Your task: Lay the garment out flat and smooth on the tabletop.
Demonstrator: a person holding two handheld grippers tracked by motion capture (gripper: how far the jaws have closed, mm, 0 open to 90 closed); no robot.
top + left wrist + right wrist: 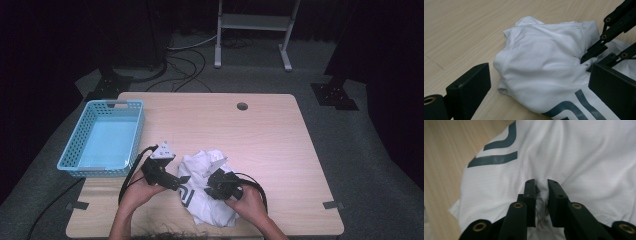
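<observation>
Your right gripper point(541, 195) pinches a fold of the shirt point(574, 157) at frame bottom (left gripper point(536, 82) gapes). Next, lift gently.

- No readable words, brand names or numbers anywhere in the three views.
- Only marking: dark grey-blue stripes printed on the white shirt point(579, 162), too partial to read as a letter or logo.
- In the right gripper view: two angled bars beside the shirt's edge.
- In the left gripper view: curved parallel bands at the lower edge of the cloth point(541, 67).
- In the high view: a small dark mark on the crumpled shirt point(205, 187), too small to make out.
</observation>
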